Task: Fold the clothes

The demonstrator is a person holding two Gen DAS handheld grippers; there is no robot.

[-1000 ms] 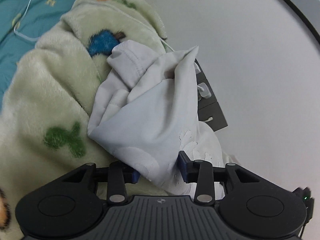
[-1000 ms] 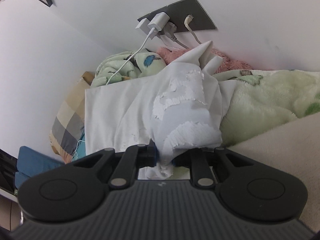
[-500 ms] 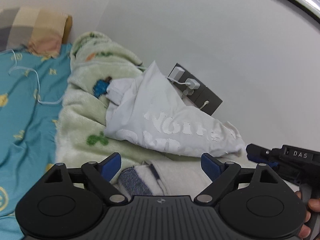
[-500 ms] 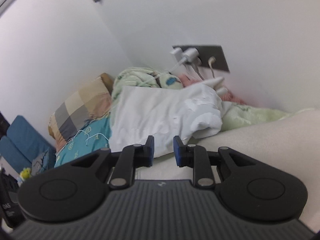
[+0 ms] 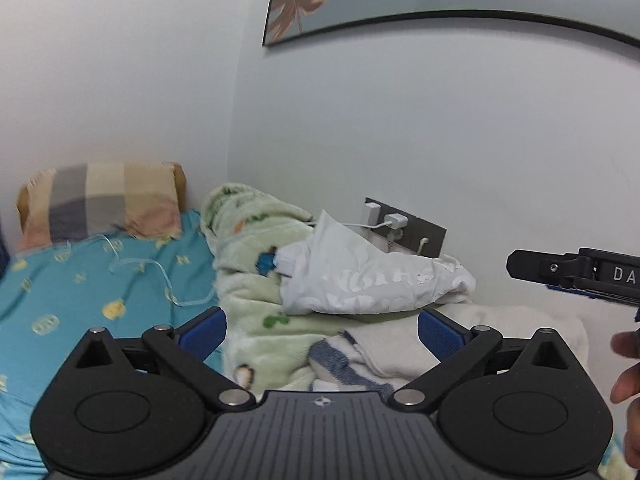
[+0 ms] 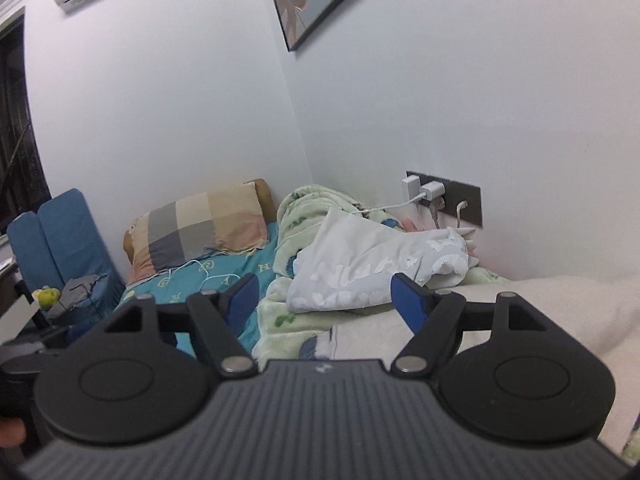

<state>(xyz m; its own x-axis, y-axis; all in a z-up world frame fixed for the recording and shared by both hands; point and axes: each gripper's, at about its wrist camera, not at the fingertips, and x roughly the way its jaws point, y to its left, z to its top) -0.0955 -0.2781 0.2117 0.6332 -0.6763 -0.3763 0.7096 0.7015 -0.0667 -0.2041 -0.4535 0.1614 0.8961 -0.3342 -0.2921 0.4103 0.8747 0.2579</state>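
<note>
White and roughly bundled, the folded T-shirt [image 5: 372, 280] now lies on the green fleece blanket [image 5: 248, 292] against the wall, just below the socket panel [image 5: 408, 228], with nothing holding it. A second ago both tools were clamped on its cloth; half a second ago the left had let go while the right's fingers were nearly together. Now the left gripper [image 5: 322, 326] and the right gripper [image 6: 324, 294] both have fingers spread wide and empty, pulled well back from the shirt. This garment looks put aside as done, so the next likely step is reaching for another piece, perhaps the cream towel [image 5: 460, 344] nearby.
</note>
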